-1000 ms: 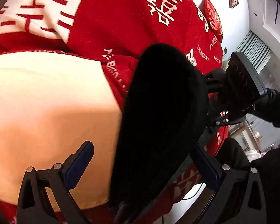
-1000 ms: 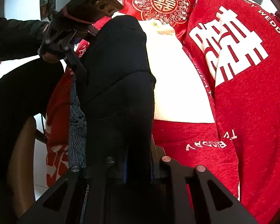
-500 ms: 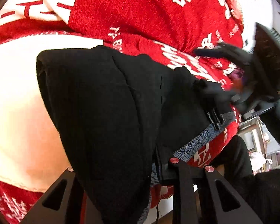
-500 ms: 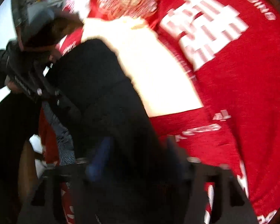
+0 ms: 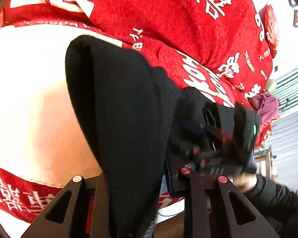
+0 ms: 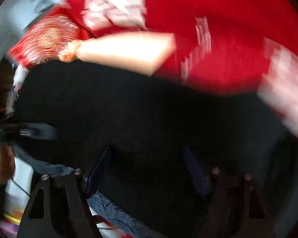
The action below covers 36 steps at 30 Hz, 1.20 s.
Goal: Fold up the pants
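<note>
Fabric of the black knit pants [image 5: 125,123] is running lengthwise away from my left gripper [image 5: 133,178], clamped on it, over the red bedspread [image 5: 168,19]; my right gripper's [image 6: 147,170] grip I cannot tell.

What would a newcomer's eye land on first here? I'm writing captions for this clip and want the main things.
The black pants fill the middle of the left wrist view, draped between the fingers of the left claw, which is shut on them. Behind lies a bright red blanket with white lettering and a cream panel at left. The right claw sits close by at the right; its own view is motion-blurred.
</note>
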### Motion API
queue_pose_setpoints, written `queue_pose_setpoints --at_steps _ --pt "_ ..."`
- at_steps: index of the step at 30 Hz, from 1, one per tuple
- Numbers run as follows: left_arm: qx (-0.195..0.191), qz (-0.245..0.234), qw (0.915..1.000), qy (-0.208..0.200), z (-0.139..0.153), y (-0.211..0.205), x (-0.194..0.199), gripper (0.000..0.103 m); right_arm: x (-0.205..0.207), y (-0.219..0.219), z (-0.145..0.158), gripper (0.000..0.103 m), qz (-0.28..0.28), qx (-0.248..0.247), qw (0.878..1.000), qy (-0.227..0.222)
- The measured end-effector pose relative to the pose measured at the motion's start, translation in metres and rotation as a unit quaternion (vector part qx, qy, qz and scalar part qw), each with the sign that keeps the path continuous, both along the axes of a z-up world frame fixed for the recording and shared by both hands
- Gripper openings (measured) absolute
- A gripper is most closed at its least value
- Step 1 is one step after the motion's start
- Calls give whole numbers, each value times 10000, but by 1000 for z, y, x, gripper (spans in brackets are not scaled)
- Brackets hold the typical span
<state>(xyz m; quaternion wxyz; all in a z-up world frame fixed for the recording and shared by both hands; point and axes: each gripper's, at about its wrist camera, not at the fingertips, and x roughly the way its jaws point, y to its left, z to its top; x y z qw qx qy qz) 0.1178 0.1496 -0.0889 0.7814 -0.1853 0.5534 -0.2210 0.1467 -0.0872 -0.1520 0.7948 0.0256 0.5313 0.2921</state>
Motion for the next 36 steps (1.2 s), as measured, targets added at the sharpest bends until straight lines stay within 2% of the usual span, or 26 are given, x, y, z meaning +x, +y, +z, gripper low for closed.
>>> queue_pose_setpoints --at_steps 1,3,6,9,12,15,17,19,21,23,24,25,29,31,32,33,34,36 --pt "-8 14 10000 20 2 -2 0 26 -10 1 4 79 -60 -5 9995 -307" --pt "35 53 10000 73 5 -6 2 26 -29 7 8 80 85 -245 9987 -442" --pt "40 134 9998 154 4 -7 6 26 -63 -7 8 81 65 21 9990 -445" --pt "53 221 9995 231 1 0 5 26 -94 -24 10 81 138 69 9967 -797" --pt "111 269 9991 315 -3 5 4 26 -94 -32 25 81 141 125 9969 -768" --pt "126 296 9989 341 -1 5 3 26 -59 -41 50 82 -187 398 9942 -980" --pt "122 319 9988 353 1 5 3 26 -19 -48 56 83 -504 577 9939 -797" --pt "132 349 9986 375 1 5 3 26 25 -56 52 83 -966 802 9915 -345" --pt "109 385 9983 416 1 7 3 26 59 -60 36 83 -1327 1023 9855 272" --pt "96 413 9981 446 1 9 3 26 73 -64 14 82 -1601 1097 9768 910" --pt "91 423 9980 459 1 10 3 26 69 -65 6 82 -1653 1237 9728 1055" --pt "89 427 9979 470 2 10 3 26 52 -67 6 82 -1599 1353 9735 920" --pt "322 338 9983 355 13 -1 4 26 -31 -55 12 83 -1039 1110 9872 481" --pt "431 279 9984 235 25 -12 4 26 -73 -40 12 84 -459 724 9963 106" --pt "463 267 9984 192 30 -16 3 26 -89 -32 13 84 -267 421 9983 -311" --pt "500 242 9984 119 37 -21 2 26 -99 -25 14 84 -99 97 9983 -559" --pt "510 219 9984 76 42 -24 2 26 -101 -21 17 84 -60 -89 9981 -612" --pt "569 175 9982 15 50 -31 1 26 -101 -23 28 84 -173 129 9976 -659"
